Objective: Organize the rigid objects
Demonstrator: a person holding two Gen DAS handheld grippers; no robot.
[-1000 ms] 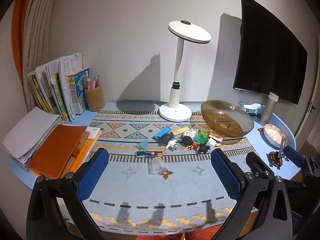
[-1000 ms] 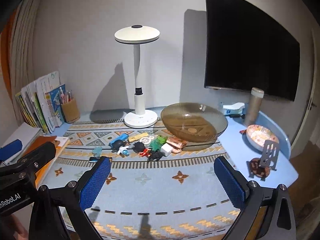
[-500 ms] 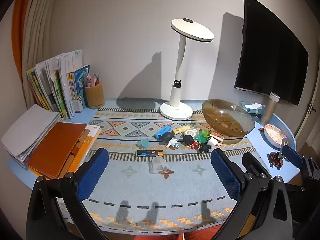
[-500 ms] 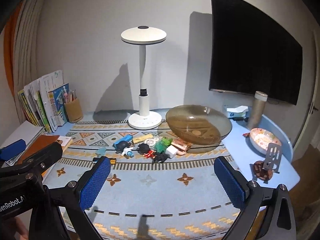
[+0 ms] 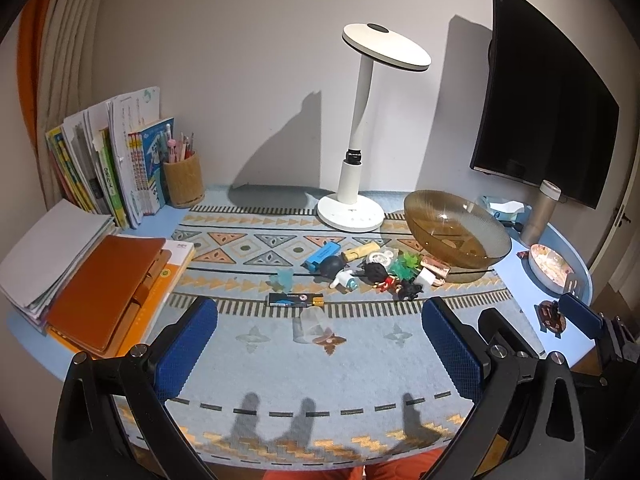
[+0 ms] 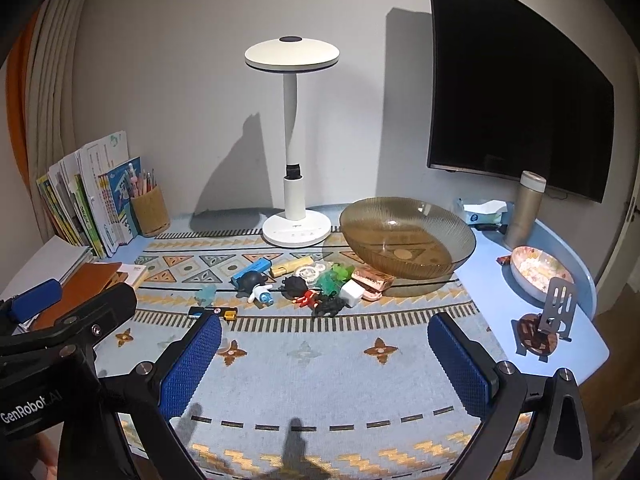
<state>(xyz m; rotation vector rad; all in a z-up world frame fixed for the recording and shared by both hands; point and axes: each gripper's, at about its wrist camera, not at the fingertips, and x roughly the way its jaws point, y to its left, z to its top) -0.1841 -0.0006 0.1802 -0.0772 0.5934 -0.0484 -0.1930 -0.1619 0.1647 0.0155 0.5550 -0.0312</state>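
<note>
A heap of small toys and trinkets (image 5: 372, 270) lies mid-table on the patterned mat, also in the right wrist view (image 6: 308, 284). A black flat stick (image 5: 295, 299) and a clear cup on its side (image 5: 309, 324) lie nearer me. An amber glass bowl (image 5: 456, 232) stands right of the heap; it also shows in the right wrist view (image 6: 408, 236). My left gripper (image 5: 320, 356) is open and empty above the mat's near part. My right gripper (image 6: 324, 360) is open and empty, right of the left one.
A white desk lamp (image 5: 352, 208) stands behind the heap. Books (image 5: 108, 160), a pen holder (image 5: 183, 182) and an orange notebook (image 5: 104, 280) fill the left side. A monitor (image 6: 516, 80), a flask (image 6: 526, 208), a small dish (image 6: 540, 272) and a phone stand (image 6: 548, 328) are on the right.
Both grippers have risen and tilted slightly, so the table scene sits a little lower in both views. Both stay open. Nothing on the table has moved.
</note>
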